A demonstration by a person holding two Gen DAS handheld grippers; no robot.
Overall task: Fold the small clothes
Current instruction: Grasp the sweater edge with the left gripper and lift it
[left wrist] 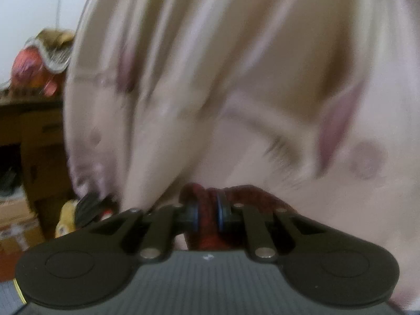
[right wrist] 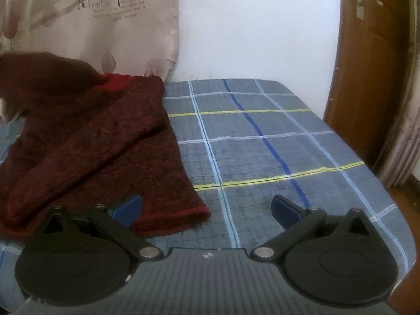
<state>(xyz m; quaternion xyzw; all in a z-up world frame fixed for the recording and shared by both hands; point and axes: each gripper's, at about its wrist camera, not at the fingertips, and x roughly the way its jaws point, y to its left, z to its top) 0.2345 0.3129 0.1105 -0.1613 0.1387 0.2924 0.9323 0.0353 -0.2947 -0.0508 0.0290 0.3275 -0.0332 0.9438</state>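
Observation:
A dark red knitted sweater (right wrist: 105,141) lies on the blue checked bed cover (right wrist: 262,144), at the left of the right wrist view, one sleeve folded across its body. Its far left part (right wrist: 39,78) is lifted and blurred. In the left wrist view my left gripper (left wrist: 208,216) is shut on a bunch of that dark red knit (left wrist: 207,197), held up close to a beige curtain. My right gripper (right wrist: 207,210) stands open just above the bed cover, its left pad (right wrist: 130,207) over the sweater's hem, nothing between its fingers.
A beige curtain with pink leaf prints (left wrist: 210,65) (right wrist: 92,21) hangs behind the bed. Brown furniture with bags (left wrist: 39,65) stands left of it. A white wall (right wrist: 249,26) and a brown door (right wrist: 367,78) bound the bed's far and right sides.

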